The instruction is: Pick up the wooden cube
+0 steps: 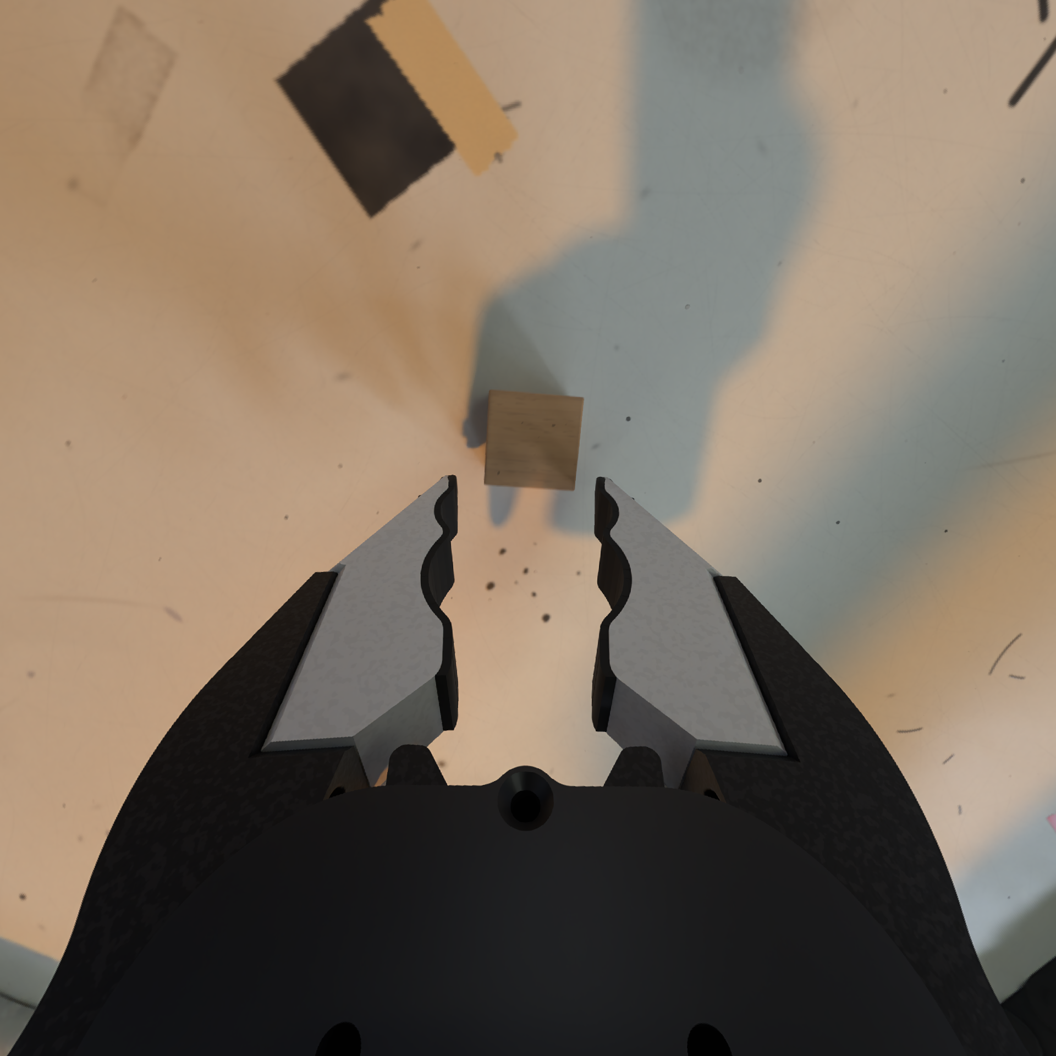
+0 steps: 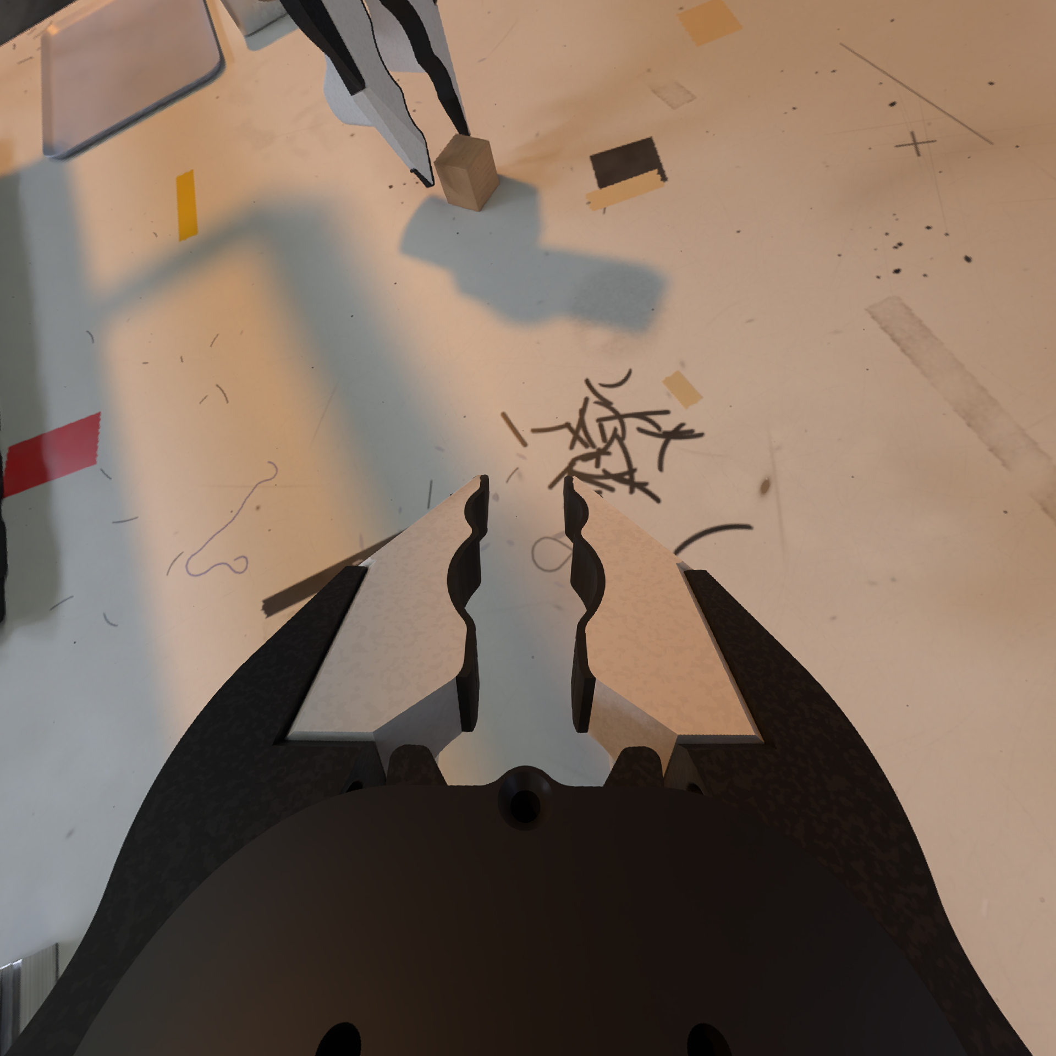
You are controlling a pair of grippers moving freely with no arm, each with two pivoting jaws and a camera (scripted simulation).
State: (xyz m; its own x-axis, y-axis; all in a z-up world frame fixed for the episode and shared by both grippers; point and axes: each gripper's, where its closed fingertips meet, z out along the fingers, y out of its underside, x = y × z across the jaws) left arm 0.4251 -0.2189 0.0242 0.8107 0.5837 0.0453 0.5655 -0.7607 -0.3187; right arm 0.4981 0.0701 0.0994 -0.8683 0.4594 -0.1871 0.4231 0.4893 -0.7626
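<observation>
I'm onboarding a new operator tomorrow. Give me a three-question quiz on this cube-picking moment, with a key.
1. True or false: the left gripper has closed on the small light-brown wooden cube.
2. Which gripper is nearer the cube: A left, B right?
3. Fill in: beyond the cube on the beige tabletop lies a black and ___ tape patch.

Key: 1 false, its jaws are open, with the cube just past the tips. 2 A. 3 tan.
</observation>
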